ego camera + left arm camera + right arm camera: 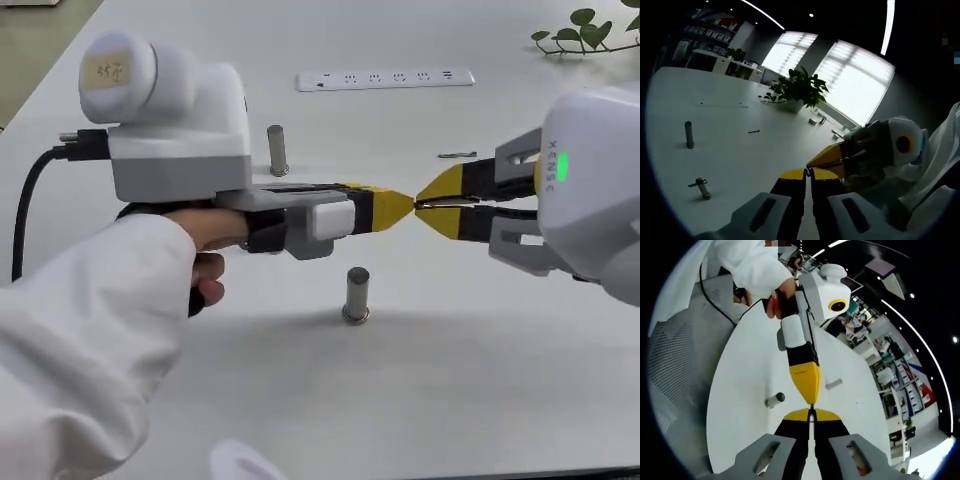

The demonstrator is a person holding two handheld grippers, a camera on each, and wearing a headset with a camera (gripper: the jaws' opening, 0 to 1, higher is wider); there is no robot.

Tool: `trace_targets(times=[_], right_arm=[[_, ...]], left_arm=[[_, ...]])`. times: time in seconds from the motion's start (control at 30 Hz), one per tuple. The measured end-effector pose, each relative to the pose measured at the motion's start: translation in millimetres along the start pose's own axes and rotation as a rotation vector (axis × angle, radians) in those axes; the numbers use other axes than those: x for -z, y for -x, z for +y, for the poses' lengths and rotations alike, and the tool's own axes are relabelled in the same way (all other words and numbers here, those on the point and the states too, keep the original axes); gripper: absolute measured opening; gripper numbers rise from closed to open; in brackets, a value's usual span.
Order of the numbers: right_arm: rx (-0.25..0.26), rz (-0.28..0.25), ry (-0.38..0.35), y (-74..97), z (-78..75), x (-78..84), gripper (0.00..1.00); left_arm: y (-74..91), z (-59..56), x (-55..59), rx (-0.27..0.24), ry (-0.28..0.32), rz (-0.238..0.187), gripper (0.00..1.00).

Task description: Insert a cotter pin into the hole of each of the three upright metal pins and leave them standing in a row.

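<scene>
Nearest, a white sleeve and bare hand carry the white-and-grey left gripper, its black jaws with yellow tips pointing across the white tabletop. Jaws pressed together, tips meeting. From the opposite side the white right gripper with a green light faces it, tip to tip, both clear above the table. Right jaws pinched down on a thin dark cotter pin, seen as a sliver between the yellow tips. Cannot tell whether the left tips also touch it. Just below the meeting point, toward the person, a short grey metal cylinder pin stands upright on the table, hole side not readable. Beyond the left gripper, a second grey metal pin stands upright, well apart from the first. In the left gripper view another upright metal pin with a cotter pin through its top stands near the jaws. Farther right, a loose small dark cotter pin lies flat on the table. Past that, a white power strip lies flat. At the far corner, green leafy plant sprigs.
</scene>
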State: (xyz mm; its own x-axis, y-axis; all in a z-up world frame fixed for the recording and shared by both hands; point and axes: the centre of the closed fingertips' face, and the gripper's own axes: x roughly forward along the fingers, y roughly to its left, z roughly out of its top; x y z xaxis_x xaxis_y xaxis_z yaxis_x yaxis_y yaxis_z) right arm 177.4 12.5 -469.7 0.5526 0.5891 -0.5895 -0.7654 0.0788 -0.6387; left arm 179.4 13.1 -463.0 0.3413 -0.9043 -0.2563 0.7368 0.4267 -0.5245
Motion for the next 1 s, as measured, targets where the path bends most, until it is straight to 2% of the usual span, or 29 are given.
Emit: trace_targets(times=[0.17,0.4,0.5,0.63,0.77,1.0], right_arm=[[-0.007,-0.006,0.01,-0.4,1.3,-3.7,0.0],[-0.006,-0.009,0.005,-0.5,-0.6,-4.7,0.0],[-0.012,-0.013,0.005,0.2,-0.2,-4.7,0.0],[-0.017,-0.018,0.006,0.9,1.0,-5.0,0.0],[-0.018,-0.019,0.006,1.3,0.5,-4.5,0.0],[-0.024,-0.041,-0.024,0.9,0.7,-3.9,0.02]], left_arm=[[2.7,-0.9,1.3,0.003,-0.017,0.013,0.0],[3.5,-1.4,-0.8,-0.016,-0.042,-0.002,0.0],[3.5,-2.0,0.0,-0.016,0.001,0.001,0.0],[3.9,-0.5,-0.2,-0.012,0.014,0.004,0.0],[3.2,0.6,-1.2,-0.019,0.019,0.003,0.0],[4.9,1.7,-1.1,-0.027,-0.008,0.014,0.0]])
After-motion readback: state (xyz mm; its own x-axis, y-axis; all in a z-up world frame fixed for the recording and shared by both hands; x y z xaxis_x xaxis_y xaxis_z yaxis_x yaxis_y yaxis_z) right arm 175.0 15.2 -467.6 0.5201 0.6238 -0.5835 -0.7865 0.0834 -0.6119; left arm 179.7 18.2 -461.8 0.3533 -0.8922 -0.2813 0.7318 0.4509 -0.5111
